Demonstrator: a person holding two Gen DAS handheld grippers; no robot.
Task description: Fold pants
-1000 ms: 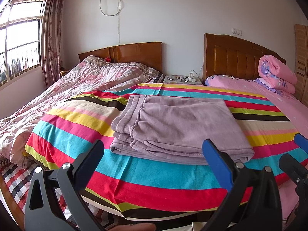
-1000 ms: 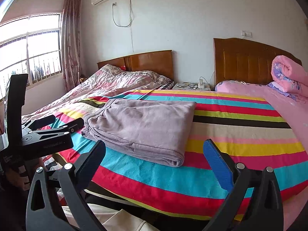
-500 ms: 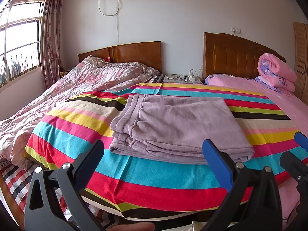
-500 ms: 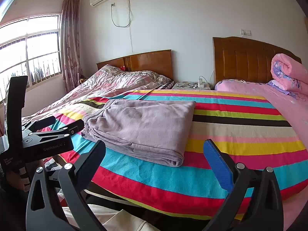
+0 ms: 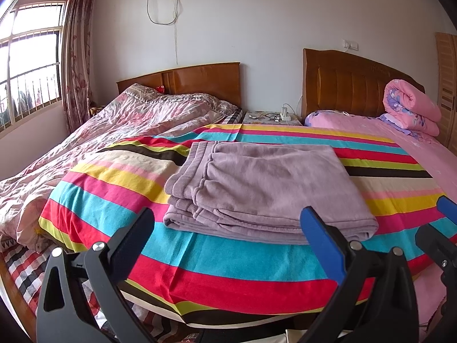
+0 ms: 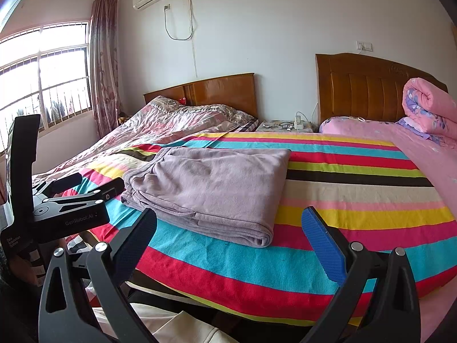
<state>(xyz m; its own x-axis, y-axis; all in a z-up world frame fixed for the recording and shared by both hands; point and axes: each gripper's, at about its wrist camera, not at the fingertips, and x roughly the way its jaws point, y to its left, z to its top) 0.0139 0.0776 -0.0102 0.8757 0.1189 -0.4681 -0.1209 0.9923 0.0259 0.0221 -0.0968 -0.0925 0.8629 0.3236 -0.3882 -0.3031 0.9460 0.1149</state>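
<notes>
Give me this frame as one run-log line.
task: fold pants | pants: folded stack on striped blanket | left gripper: open, clear of pants | right gripper: open, clear of pants

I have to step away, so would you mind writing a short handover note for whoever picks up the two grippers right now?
Left gripper: open, empty, short of the bed's near edge.
Right gripper: open, empty, also clear of the cloth.
Pants: purple, lying in a flat, layered rectangle on the striped blanket, touched by neither gripper.
Done: the folding looks finished.
Left: probably nothing, perhaps squaring the stacked edges on the left side.
</notes>
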